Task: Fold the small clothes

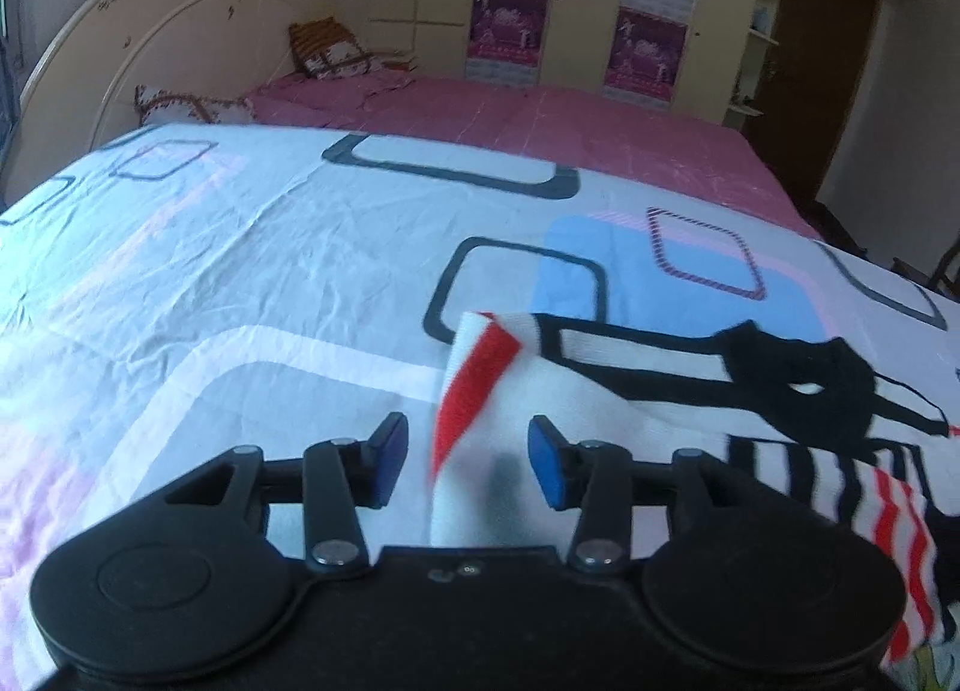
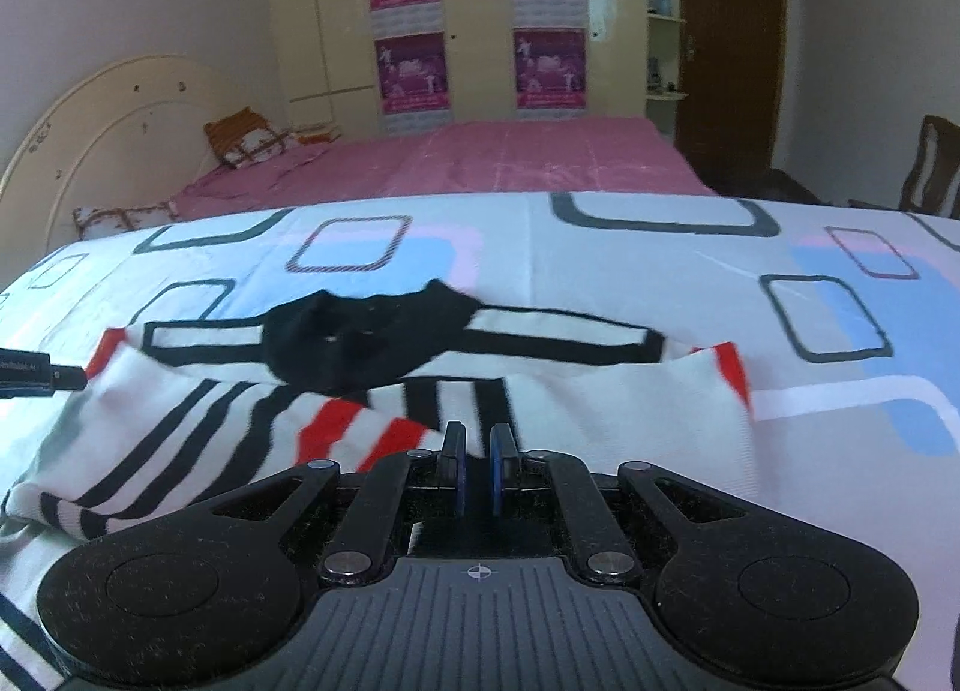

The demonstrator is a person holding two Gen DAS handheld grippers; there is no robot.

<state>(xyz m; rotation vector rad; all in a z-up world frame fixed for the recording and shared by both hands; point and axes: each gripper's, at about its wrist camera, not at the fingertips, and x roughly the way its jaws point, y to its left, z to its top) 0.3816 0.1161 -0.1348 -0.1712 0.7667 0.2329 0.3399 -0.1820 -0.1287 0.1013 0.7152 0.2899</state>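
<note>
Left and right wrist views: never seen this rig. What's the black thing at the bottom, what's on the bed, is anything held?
Each picture comes from a camera mounted on handheld tongs, looking forward along their two blue-padded fingers; a person holds one in each hand. The left tongs are open, around the red-trimmed sleeve edge of a small white shirt with black and red stripes. It lies on a patterned sheet over a bed. The right tongs are nearly closed at the shirt's near edge; whether they pinch cloth, I cannot tell. Behind: pink bedspread and a wardrobe with posters.

Each black tool (image 1: 468,466) (image 2: 478,472) — 2 blue-padded fingers, silver pivot screws.
</note>
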